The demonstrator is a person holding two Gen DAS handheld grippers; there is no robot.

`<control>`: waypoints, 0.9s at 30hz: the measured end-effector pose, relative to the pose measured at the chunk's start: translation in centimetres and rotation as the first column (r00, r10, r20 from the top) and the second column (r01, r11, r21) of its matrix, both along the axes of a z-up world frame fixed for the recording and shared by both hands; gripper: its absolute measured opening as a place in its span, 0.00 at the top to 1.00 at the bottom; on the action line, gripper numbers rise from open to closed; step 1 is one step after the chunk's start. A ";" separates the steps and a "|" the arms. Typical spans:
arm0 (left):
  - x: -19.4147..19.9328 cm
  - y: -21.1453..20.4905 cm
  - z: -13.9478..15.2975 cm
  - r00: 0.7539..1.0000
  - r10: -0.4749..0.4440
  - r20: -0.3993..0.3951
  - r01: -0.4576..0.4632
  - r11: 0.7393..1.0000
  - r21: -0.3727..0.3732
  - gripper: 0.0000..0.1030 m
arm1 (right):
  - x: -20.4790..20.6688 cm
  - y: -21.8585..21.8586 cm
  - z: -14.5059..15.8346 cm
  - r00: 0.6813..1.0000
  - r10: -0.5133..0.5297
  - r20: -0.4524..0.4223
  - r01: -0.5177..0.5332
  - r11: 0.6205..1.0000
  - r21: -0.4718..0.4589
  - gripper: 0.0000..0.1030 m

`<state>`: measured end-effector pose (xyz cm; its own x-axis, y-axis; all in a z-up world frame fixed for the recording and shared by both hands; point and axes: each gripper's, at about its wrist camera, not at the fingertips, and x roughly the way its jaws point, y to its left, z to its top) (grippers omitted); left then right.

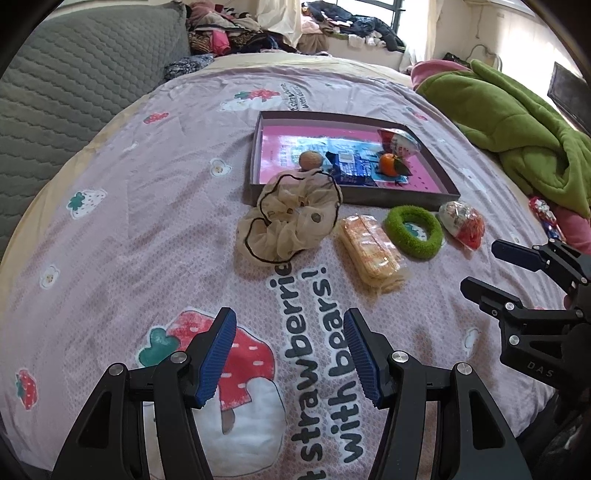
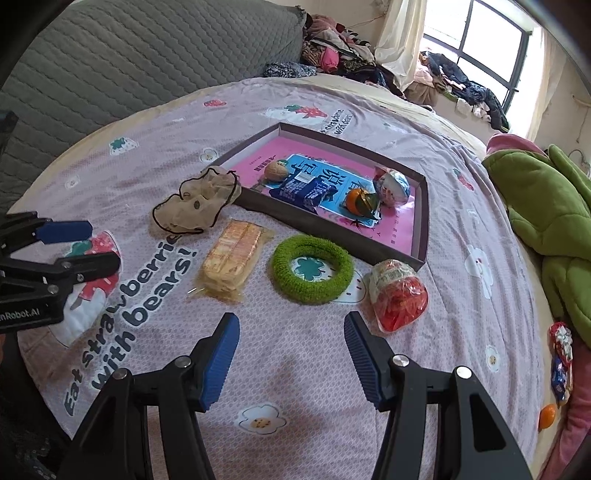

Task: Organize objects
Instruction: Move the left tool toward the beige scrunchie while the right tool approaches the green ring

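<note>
A dark shallow box (image 1: pixel 354 199) (image 2: pixel 421 221) with a pink floor lies on the bed. It holds a walnut (image 1: pixel 311 160) (image 2: pixel 276 170), a blue packet (image 1: pixel 349 168) (image 2: pixel 303 190), a tangerine (image 1: pixel 390 164) (image 2: pixel 360 201) and a wrapped egg (image 1: pixel 400 142) (image 2: pixel 392 186). In front of it lie a beige scrunchie (image 1: pixel 291 218) (image 2: pixel 197 203), a cracker pack (image 1: pixel 371 251) (image 2: pixel 232 258), a green ring (image 1: pixel 413 230) (image 2: pixel 312 273) and a red wrapped egg (image 1: pixel 463 223) (image 2: pixel 399 295). My left gripper (image 1: pixel 290 354) (image 2: pixel 92 243) is open and empty. My right gripper (image 2: pixel 291 354) (image 1: pixel 480 267) is open and empty, near the green ring.
A green blanket (image 1: pixel 517 129) (image 2: pixel 554 221) is heaped at the right. A candy wrapper (image 2: pixel 561 362) and a second tangerine (image 2: pixel 546 416) lie by the right edge. A grey quilted headboard (image 1: pixel 74 92) stands at the left, and clothes (image 1: pixel 236 33) are piled behind the bed.
</note>
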<state>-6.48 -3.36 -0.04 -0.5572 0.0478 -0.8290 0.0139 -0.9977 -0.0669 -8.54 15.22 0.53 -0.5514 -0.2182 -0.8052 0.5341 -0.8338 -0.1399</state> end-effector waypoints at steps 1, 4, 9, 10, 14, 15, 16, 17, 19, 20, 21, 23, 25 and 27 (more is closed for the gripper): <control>-0.1 -0.1 0.0 1.000 0.001 -0.001 -0.001 1.000 0.005 0.40 | -0.3 -0.1 -0.1 1.000 0.003 -0.002 -0.003 1.000 0.009 0.43; -0.5 -0.2 -0.1 1.000 -0.001 0.006 0.001 1.000 0.009 0.40 | -1.0 -0.2 -0.4 1.000 0.001 0.003 -0.001 1.000 0.018 0.43; -1.3 -0.1 0.0 1.000 -0.001 0.003 0.001 1.000 -0.001 0.40 | -1.6 -0.4 -0.8 1.000 0.007 0.008 -0.008 1.000 0.019 0.43; -1.4 -0.1 0.0 1.000 -0.003 0.002 0.003 1.000 0.000 0.40 | -1.6 -0.4 -0.8 1.000 0.008 0.009 -0.008 1.000 0.020 0.43; -2.1 0.5 -0.3 1.000 -0.015 0.011 0.015 1.000 -0.012 0.40 | -1.8 -0.5 -0.8 1.000 0.009 0.008 -0.009 1.000 0.012 0.43; -2.4 0.6 -0.4 1.000 -0.019 0.012 0.019 1.000 -0.012 0.40 | -1.9 -0.5 -0.8 1.000 0.009 0.012 -0.009 1.000 0.004 0.43; -2.6 0.7 -0.4 1.000 -0.019 0.015 0.019 1.000 -0.012 0.40 | -1.9 -0.5 -0.8 1.000 0.009 0.016 -0.009 1.000 -0.003 0.43; -2.9 0.8 -0.5 1.000 -0.018 0.018 0.018 1.000 -0.013 0.40 | -2.1 -0.5 -0.8 1.000 0.005 0.017 -0.005 1.000 -0.004 0.43; -3.3 1.1 -0.6 1.000 -0.021 0.019 0.022 1.000 -0.016 0.40 | -2.4 -0.5 -0.9 1.000 0.000 0.018 0.000 1.000 -0.003 0.43; -3.5 1.2 -0.6 1.000 -0.020 0.018 0.021 1.000 -0.017 0.40 | -2.6 -0.5 -1.0 1.000 -0.005 0.021 0.005 1.000 -0.002 0.43; -3.8 1.2 -0.7 1.000 -0.021 0.016 0.021 1.000 -0.016 0.40 | -2.8 -0.5 -1.1 1.000 -0.011 0.024 0.011 1.000 -0.002 0.43; -4.2 1.3 -0.8 1.000 -0.020 0.019 0.020 1.000 -0.019 0.40 | -3.2 -0.4 -1.3 0.999 -0.017 0.034 0.017 1.000 -0.002 0.43; -4.9 1.2 -0.9 1.000 -0.020 0.022 0.020 1.000 -0.021 0.40 | -3.5 -0.4 -1.6 0.999 -0.017 0.040 0.017 1.000 0.000 0.43; -5.4 1.0 -1.0 1.000 -0.014 0.023 0.015 1.000 -0.025 0.40 | -3.7 -0.5 -1.8 0.999 -0.016 0.043 0.015 1.000 0.006 0.43</control>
